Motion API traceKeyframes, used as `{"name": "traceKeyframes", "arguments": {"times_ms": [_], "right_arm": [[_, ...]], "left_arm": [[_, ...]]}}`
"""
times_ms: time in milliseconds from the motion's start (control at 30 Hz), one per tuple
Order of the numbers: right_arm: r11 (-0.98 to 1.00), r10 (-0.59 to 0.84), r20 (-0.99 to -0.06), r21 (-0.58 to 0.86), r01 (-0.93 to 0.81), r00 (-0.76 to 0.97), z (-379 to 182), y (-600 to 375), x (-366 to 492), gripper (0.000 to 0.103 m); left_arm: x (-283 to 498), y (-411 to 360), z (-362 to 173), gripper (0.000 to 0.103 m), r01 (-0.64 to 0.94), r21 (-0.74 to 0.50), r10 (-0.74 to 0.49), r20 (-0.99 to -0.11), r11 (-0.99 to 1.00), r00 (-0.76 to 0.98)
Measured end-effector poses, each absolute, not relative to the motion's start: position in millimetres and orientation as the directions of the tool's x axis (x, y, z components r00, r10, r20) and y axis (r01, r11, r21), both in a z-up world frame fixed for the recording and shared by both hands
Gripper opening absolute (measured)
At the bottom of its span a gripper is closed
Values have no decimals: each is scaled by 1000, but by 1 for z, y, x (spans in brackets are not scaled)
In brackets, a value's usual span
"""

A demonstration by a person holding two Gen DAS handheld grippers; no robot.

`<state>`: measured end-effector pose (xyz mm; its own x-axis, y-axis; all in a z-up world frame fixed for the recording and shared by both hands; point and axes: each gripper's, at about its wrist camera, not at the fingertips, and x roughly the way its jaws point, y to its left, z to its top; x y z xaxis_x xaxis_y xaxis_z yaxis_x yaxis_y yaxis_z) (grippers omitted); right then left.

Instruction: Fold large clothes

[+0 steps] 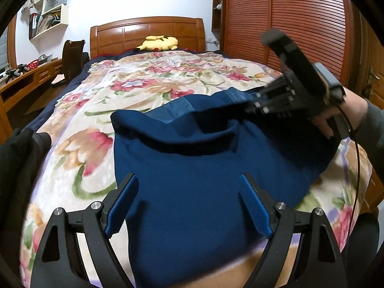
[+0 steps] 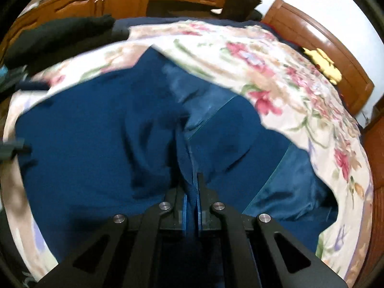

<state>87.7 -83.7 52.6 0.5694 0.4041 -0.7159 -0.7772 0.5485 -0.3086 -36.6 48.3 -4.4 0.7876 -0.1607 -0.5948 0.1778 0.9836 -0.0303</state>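
Fold in hand: right hand-held gripper clamped on a ridge of the blue garment, flat on the bed's floral blanket.
Left hand-held gripper wide, empty, tilted down over near hem. Next: probably lift, carry pinched edge across.
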Motion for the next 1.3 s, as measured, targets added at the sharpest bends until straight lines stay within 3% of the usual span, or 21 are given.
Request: {"name": "traceKeyframes", "arguments": {"times_ms": [300, 467, 633, 833, 933, 1000, 1033, 1100, 1167, 1300], "right_arm": [[628, 524, -662, -124, -768, 536, 70, -103, 109, 6], [718, 574, -585, 23, -696, 573, 78, -138, 124, 5], [795, 500, -533, -29, -606, 682, 87, -151, 135, 3], [816, 462, -384, -168, -553, 799, 95, -133, 110, 3], [788, 464, -415, -210, -579, 782, 78, -114, 109, 4], [755, 448, -527, -209, -621, 722, 62, -103, 115, 24], [762, 421, -541, -225, -608, 728, 57, -103, 116, 31], [779, 407, -534, -221, -587, 741, 52, -113, 115, 57], [804, 405, -524, -186, -565, 749, 52, -131, 117, 66], [874, 316, -521, -165, -457, 793, 53, -175, 130, 68]], "left_arm": [[-26, 53, -18, 86, 160, -41, -151, -619, 986, 770], [-26, 53, -21, 86, 151, -34, -138, -631, 988, 763], [-28, 54, -21, 86, 147, -34, -135, -633, 989, 762], [-27, 53, -30, 86, 139, -35, -129, -645, 990, 754], [-28, 54, -32, 86, 138, -38, -129, -645, 990, 753], [-29, 54, -32, 86, 137, -37, -129, -643, 990, 755], [-29, 54, -33, 86, 137, -38, -129, -641, 990, 757], [-29, 54, -33, 86, 136, -40, -130, -638, 990, 759], [-29, 54, -34, 86, 134, -43, -131, -637, 990, 760], [-28, 57, -34, 86, 137, -55, -140, -635, 989, 759]]}}
